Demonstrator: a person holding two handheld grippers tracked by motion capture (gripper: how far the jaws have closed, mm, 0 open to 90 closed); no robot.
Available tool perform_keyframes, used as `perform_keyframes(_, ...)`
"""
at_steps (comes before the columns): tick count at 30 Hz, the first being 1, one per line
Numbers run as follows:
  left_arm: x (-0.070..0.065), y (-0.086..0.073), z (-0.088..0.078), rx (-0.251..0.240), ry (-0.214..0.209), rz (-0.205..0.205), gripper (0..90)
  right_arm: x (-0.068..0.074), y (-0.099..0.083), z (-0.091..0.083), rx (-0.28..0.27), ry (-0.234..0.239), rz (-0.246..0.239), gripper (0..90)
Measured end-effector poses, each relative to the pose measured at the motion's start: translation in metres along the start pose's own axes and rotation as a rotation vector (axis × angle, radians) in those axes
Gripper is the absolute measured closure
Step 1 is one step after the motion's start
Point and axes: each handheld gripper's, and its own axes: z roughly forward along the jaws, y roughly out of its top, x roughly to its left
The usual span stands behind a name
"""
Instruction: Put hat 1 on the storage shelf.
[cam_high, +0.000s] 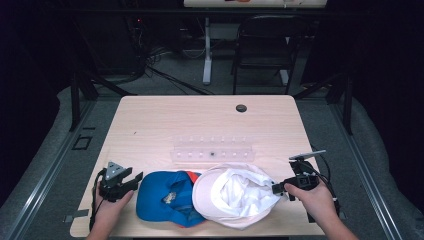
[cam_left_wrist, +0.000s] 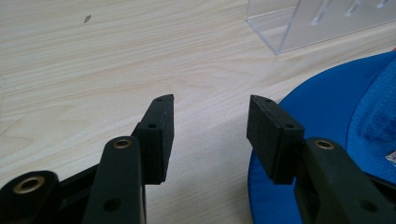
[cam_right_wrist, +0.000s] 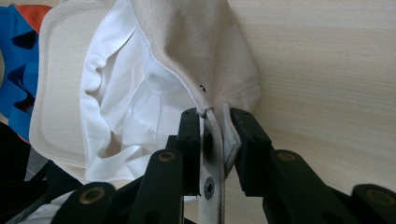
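A cream cap (cam_high: 230, 195) lies upside down near the table's front edge, its white lining facing up. It overlaps a blue cap (cam_high: 165, 197) with an orange patch to its left. My right gripper (cam_high: 277, 189) is at the cream cap's right end. In the right gripper view, the right gripper (cam_right_wrist: 215, 126) is shut on the rear edge and strap of the cream cap (cam_right_wrist: 187, 46). My left gripper (cam_high: 134, 181) rests just left of the blue cap. In the left gripper view, the left gripper (cam_left_wrist: 210, 126) stands open with bare table between its jaws, and the blue cap's brim (cam_left_wrist: 327, 102) lies beside its right jaw.
A clear plastic rack (cam_high: 212, 151) with a row of slots stands mid-table behind the caps, also seen as the rack's corner (cam_left_wrist: 317, 23). A dark cable hole (cam_high: 241, 108) sits near the wooden table's (cam_high: 150, 125) far edge. A black chair (cam_high: 265, 45) stands beyond.
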Motion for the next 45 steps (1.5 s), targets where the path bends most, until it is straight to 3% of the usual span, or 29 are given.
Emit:
perform_keyframes(4,0.0,0.0,0.0,0.003,0.004,0.001,51.8,-0.001,0.0,0.0,0.009,0.005,0.004,77.3)
perform_keyframes(9,0.0,0.0,-0.001,0.012,0.0,0.003,51.8,0.005,0.001,0.002,0.024,-0.005,0.051,80.2)
perform_keyframes(11,0.0,0.0,-0.001,0.011,0.001,0.003,51.9,0.005,0.003,0.0,0.05,-0.004,0.029,80.4)
perform_keyframes(14,0.0,0.0,0.0,0.002,0.007,0.001,51.8,0.008,0.004,0.001,0.046,-0.015,0.03,80.6)
perform_keyframes(19,0.001,0.0,0.0,-0.002,0.006,-0.003,51.8,0.013,0.009,-0.003,0.069,-0.022,0.039,81.2)
perform_keyframes(20,0.001,0.0,0.0,-0.003,0.004,-0.004,51.9,0.015,0.009,-0.002,0.051,-0.026,0.056,81.2)
perform_keyframes(21,0.001,0.0,0.0,-0.004,0.005,-0.005,51.9,0.015,0.01,-0.004,0.073,-0.032,0.032,81.4)
perform_keyframes(22,0.001,0.0,0.0,-0.004,0.004,-0.006,51.8,0.018,0.011,-0.004,0.053,-0.027,0.057,81.3)
perform_keyframes(24,0.001,0.0,-0.001,-0.005,0.005,-0.006,51.8,0.019,0.014,-0.007,0.081,-0.017,0.043,81.4)
perform_keyframes(26,0.001,0.0,0.0,-0.004,0.004,-0.005,51.9,0.021,0.015,-0.007,0.065,-0.016,0.061,81.5)
perform_keyframes(27,0.001,0.0,0.0,-0.005,0.004,-0.006,51.9,0.022,0.017,-0.01,0.095,-0.023,0.046,81.5)
perform_keyframes(28,0.001,0.0,0.0,-0.005,0.004,-0.006,51.8,0.024,0.018,-0.01,0.08,-0.014,0.074,81.5)
perform_keyframes(30,0.001,0.0,0.0,-0.005,0.005,-0.006,51.9,0.025,0.021,-0.013,0.094,-0.019,0.065,81.5)
perform_keyframes(38,0.002,0.0,-0.001,-0.002,0.005,-0.008,51.9,0.046,0.033,-0.029,0.082,-0.031,0.065,81.6)
perform_keyframes(39,0.002,0.0,-0.001,-0.003,0.005,-0.009,51.9,0.048,0.035,-0.032,0.105,-0.043,0.041,81.6)
perform_keyframes(45,0.002,0.0,-0.002,0.002,0.005,-0.011,51.9,0.069,0.043,-0.042,0.099,-0.044,0.029,81.6)
